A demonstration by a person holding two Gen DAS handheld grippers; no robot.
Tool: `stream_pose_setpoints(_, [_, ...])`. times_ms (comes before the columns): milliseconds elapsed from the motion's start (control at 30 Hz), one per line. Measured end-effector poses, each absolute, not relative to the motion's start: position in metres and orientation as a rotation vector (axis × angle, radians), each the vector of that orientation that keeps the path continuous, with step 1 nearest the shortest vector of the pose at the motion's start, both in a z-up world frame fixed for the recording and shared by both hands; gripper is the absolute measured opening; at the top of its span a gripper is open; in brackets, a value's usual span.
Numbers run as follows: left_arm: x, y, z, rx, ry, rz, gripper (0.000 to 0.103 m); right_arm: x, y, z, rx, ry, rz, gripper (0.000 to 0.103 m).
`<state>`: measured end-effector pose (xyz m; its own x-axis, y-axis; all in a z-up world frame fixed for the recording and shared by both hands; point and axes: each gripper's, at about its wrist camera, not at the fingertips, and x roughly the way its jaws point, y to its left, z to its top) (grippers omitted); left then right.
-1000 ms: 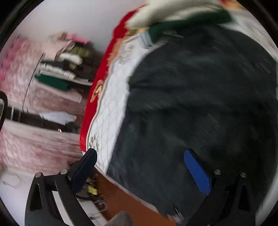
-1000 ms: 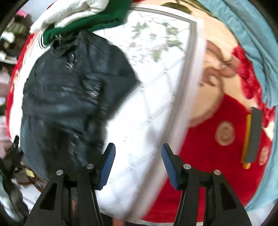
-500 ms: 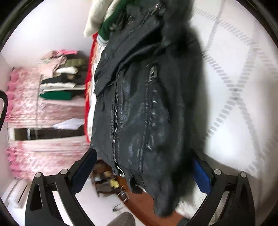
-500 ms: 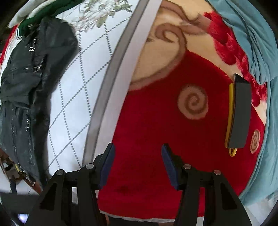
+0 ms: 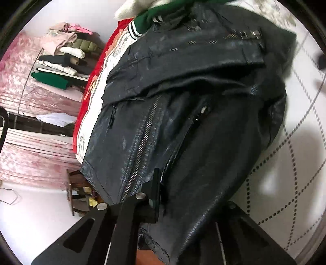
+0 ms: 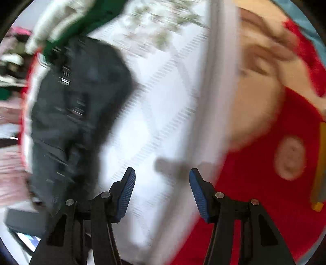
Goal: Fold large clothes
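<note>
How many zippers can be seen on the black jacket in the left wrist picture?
3. A long front zipper runs down the black jacket, a shorter zipper lies to its right, and a sleeve zipper sits near the top. Folds may hide more.

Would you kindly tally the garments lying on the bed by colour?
Black: 1, the leather jacket
Green: 1, the striped-cuff garment
Cream: 1, the fluffy garment
Total: 3
</note>
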<state>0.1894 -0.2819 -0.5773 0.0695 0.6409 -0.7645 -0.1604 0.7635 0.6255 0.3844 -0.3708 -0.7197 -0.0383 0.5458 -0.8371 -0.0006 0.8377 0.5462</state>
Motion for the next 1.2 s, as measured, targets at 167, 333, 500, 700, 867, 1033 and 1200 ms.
stream_pose_setpoints(167, [0.194,-0.28,-0.568,0.423,1.377,0.569,0.008,0.399,-0.347,-0.748,0.853,1.536,0.645,0.081])
stream_pose_setpoints(333, [0.197,-0.267,-0.559,0.357,1.4,0.474,0.008,0.388,-0.312,-0.77,1.016,1.569,0.625,0.026])
stream_pose_setpoints(500, [0.194,-0.24,-0.532,0.245,1.416,0.308,0.006,0.375,-0.304,-0.724,0.932,1.488,0.535,0.016])
stream_pose_setpoints(700, [0.195,-0.16,-0.474,0.061,1.39,0.15,0.006,0.392,-0.229,-0.611,0.739,1.403,0.52,0.015])
stream_pose_setpoints(867, [0.203,-0.061,-0.452,-0.105,1.35,0.186,0.011,0.411,-0.121,-0.543,0.538,1.378,0.529,0.015])
stream_pose_setpoints(1033, [0.204,0.03,-0.487,-0.243,1.394,0.282,0.014,0.431,0.011,-0.549,0.291,1.437,0.545,0.014])
stream_pose_setpoints(1200, [0.188,0.09,-0.544,-0.442,1.466,0.303,0.021,0.438,0.109,-0.607,0.091,1.599,0.573,0.037])
